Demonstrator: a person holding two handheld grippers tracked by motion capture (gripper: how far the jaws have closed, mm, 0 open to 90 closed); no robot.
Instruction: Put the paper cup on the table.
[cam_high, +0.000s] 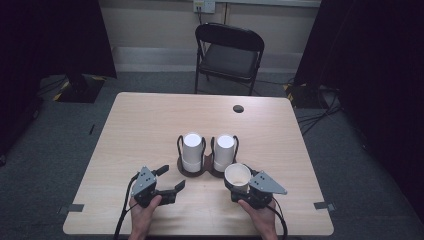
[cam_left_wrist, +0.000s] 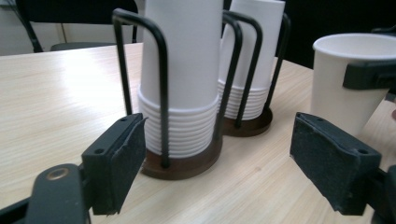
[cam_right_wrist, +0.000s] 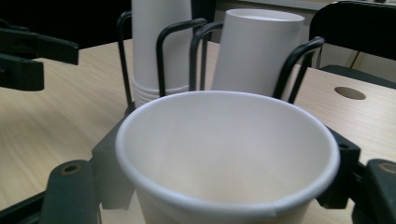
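Observation:
Two stacks of upturned white paper cups stand mid-table in black wire holders on brown bases: the left stack (cam_high: 192, 150) (cam_left_wrist: 180, 84) (cam_right_wrist: 161, 46) and the right stack (cam_high: 224, 149) (cam_left_wrist: 254, 56) (cam_right_wrist: 259, 51). My right gripper (cam_high: 240, 184) (cam_right_wrist: 224, 158) is shut on a single upright white paper cup (cam_high: 237, 175) (cam_left_wrist: 348, 88) (cam_right_wrist: 224, 149), just in front of the right stack. My left gripper (cam_high: 173, 177) (cam_left_wrist: 217, 158) is open, with nothing between its pads, and points at the left stack from close in front.
The wooden table (cam_high: 145, 125) has a round cable hole (cam_high: 238, 108) (cam_right_wrist: 350, 93) at the back right. A black folding chair (cam_high: 230, 55) stands behind the far edge. Dark curtains hang on both sides. Bare tabletop lies left of and behind the holders.

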